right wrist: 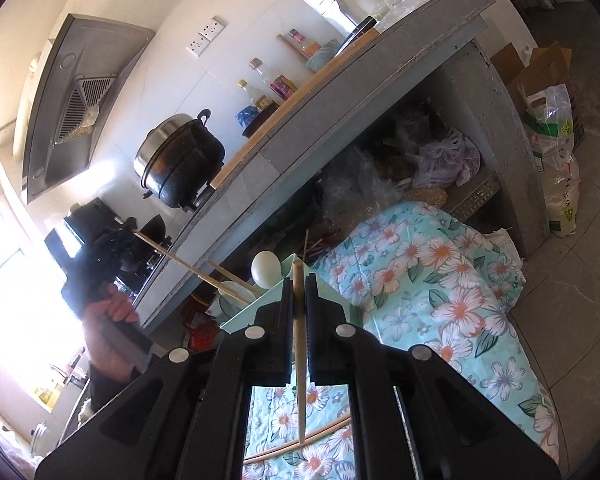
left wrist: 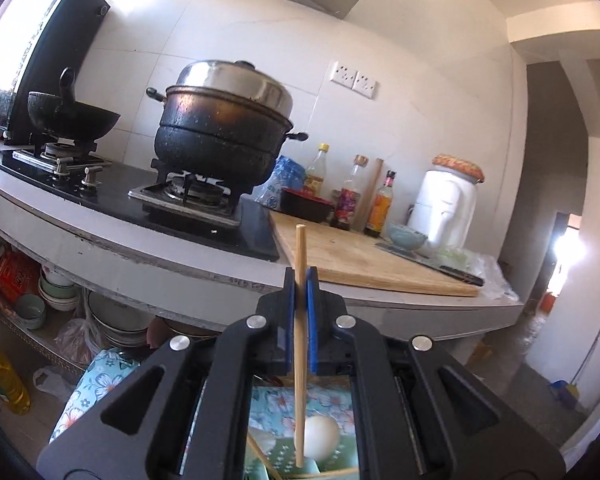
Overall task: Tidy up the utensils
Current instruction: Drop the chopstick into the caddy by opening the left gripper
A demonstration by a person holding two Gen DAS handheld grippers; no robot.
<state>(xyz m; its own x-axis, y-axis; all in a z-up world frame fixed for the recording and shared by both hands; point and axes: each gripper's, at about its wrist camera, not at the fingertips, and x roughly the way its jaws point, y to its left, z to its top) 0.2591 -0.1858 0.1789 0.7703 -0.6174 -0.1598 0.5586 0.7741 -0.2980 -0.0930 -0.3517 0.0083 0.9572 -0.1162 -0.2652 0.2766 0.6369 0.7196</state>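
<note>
In the left wrist view my left gripper (left wrist: 301, 276) is shut on a wooden chopstick (left wrist: 299, 360) that stands upright between its blue pads, in front of the counter edge. Under it lie a white rounded spoon (left wrist: 320, 436) and more chopsticks over flowered cloth. In the right wrist view my right gripper (right wrist: 299, 284) is shut on a second chopstick (right wrist: 300, 400), right beside a mint-green utensil holder (right wrist: 256, 310) with the white spoon (right wrist: 265, 270) in it. The left gripper (right wrist: 120, 240) shows at the left, a hand (right wrist: 108, 316) holding it, its chopstick (right wrist: 172, 258) slanting toward the holder.
A gas stove (left wrist: 188, 196) carries a big lidded pot (left wrist: 224, 128) and a wok (left wrist: 72, 116). A wooden cutting board (left wrist: 360, 260), sauce bottles (left wrist: 350, 196) and a white jar (left wrist: 446, 208) fill the counter. Bowls (left wrist: 56, 288) sit on the shelf below. Flowered cloth (right wrist: 440, 288) covers the low surface, with one loose chopstick (right wrist: 324, 436) on it.
</note>
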